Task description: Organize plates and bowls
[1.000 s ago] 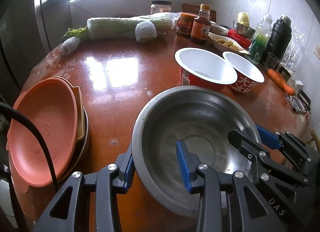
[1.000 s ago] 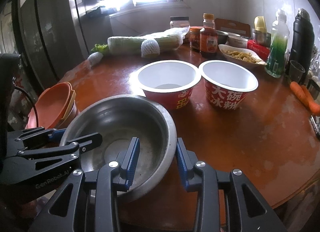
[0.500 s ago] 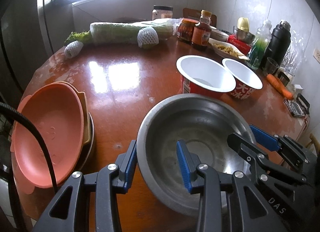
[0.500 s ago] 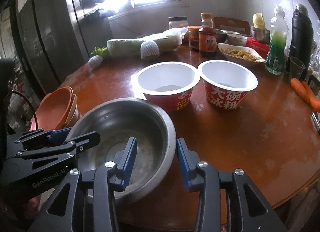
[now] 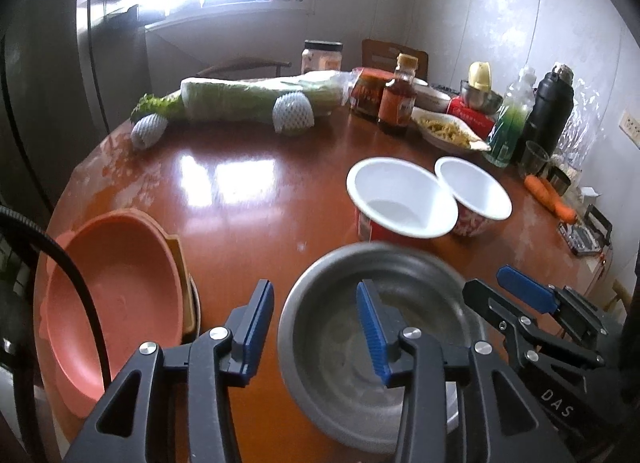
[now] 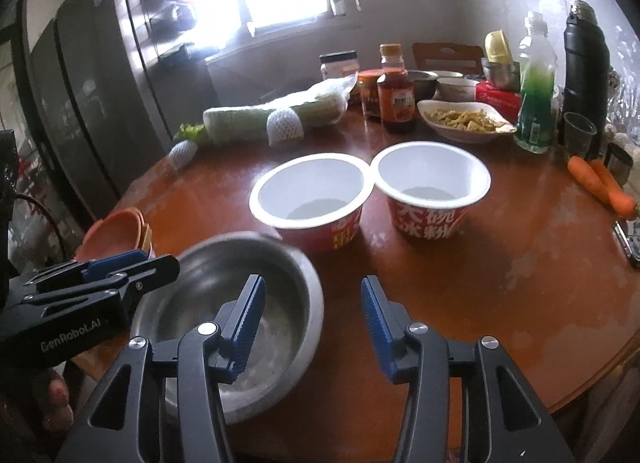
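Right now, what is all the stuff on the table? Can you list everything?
steel bowl: one, silver, near edge, between both grippers' jaws
paper bowls: two, red outside, white inside, mid-table, side by side
plates: stack, orange on top, left edge
cabbage: one, green, far side
foam-netted fruits: two, white, by the cabbage
sauce bottle: one, reddish-brown, far side
food dish: one, white, behind the paper bowls
green bottle: one, far right
flask: one, black, far right
carrots: two, orange, right edge
left gripper: black, blue pads, jaws opening
right gripper: same colours, jaws opening
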Tool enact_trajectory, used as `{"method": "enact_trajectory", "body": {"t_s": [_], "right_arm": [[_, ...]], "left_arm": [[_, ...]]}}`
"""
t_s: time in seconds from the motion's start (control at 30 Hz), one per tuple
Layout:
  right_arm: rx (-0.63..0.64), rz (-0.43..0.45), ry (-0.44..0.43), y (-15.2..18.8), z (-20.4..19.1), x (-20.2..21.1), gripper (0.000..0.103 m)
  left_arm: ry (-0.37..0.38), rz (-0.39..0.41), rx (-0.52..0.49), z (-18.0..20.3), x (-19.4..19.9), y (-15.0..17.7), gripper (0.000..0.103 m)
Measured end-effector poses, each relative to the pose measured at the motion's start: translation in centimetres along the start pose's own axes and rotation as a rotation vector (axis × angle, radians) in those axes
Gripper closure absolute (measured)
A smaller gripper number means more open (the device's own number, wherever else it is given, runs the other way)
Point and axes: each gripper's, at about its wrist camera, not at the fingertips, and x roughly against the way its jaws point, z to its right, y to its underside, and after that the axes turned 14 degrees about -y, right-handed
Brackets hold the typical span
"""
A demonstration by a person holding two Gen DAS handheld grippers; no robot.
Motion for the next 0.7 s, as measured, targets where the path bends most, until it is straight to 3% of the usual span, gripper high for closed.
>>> {"method": "enact_trajectory", "body": {"t_s": [0.7], "right_arm": [[-0.036,0.028,-0.001,-3.5,1.4,-1.8,0.045]], "left_arm": [[0.046,0.025,0.014,1.7,-2.4,-5.3,0.057]]}}
